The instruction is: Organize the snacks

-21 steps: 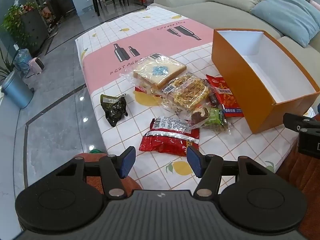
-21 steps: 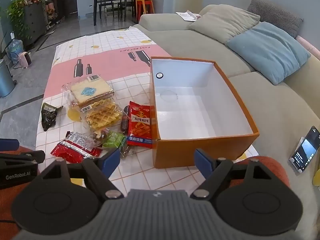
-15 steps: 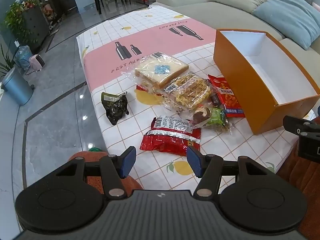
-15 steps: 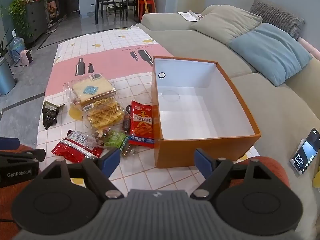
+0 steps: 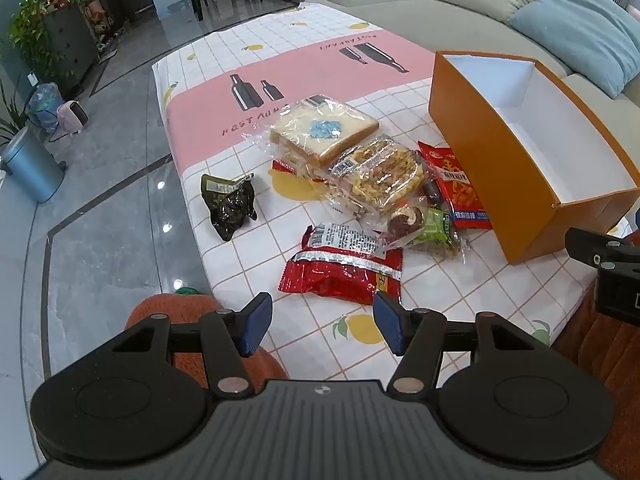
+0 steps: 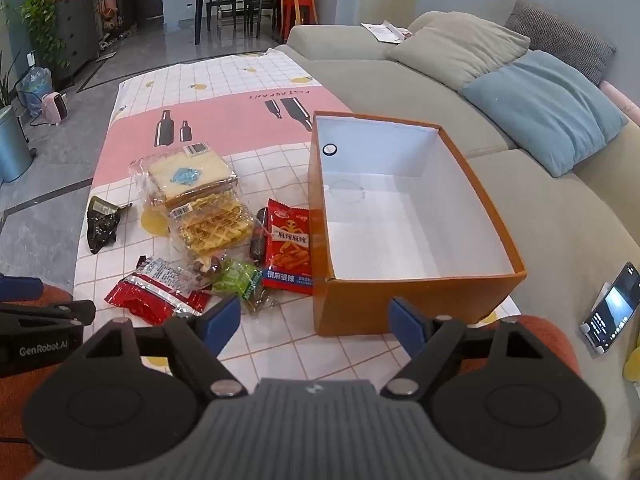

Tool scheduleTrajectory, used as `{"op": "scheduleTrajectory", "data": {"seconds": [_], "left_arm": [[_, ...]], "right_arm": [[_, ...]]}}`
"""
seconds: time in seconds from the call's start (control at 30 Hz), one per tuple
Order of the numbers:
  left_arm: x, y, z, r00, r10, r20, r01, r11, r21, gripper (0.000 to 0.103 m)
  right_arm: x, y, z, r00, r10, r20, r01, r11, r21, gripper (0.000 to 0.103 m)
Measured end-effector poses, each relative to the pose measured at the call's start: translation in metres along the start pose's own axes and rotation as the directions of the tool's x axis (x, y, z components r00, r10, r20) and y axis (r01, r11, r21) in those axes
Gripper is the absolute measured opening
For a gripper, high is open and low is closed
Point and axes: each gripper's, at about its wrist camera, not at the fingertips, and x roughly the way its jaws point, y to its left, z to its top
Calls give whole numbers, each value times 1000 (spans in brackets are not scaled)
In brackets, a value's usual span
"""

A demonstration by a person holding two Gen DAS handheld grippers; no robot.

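Checked tablecloth point(image 5: 248, 184) carries our snacks: a red packet point(image 5: 344, 268) nearest the near edge, sliced bread point(image 5: 322, 132) behind it, an orange box point(image 6: 404, 216) at the right edge. Our left gripper point(image 5: 322, 322) and right gripper point(image 6: 316, 320) hover wide open, holding nothing.

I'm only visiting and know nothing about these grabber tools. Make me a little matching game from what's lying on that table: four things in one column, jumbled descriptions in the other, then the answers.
Things:
1. orange box
2. dark green packet
3. sliced bread bag
4. red foil packet

Descriptions:
A. lies alone, left of the snack pile
B. open on top, nothing inside
C. nearest the left gripper
D. clear wrap, blue sticker

Pairs: 1-B, 2-A, 3-D, 4-C
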Motion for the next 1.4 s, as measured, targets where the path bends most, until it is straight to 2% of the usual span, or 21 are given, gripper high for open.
{"op": "scheduleTrajectory", "data": {"seconds": [0.6, 1.4], "left_arm": [[3, 3, -3, 1000, 1, -15, -1, 1000, -16, 69], [5, 6, -3, 1000, -1, -26, 0, 999, -32, 69]], "right_arm": [[0, 1, -1, 1000, -3, -9, 3, 1000, -8, 79], [7, 8, -6, 999, 33, -37, -34, 999, -24, 79]]}}
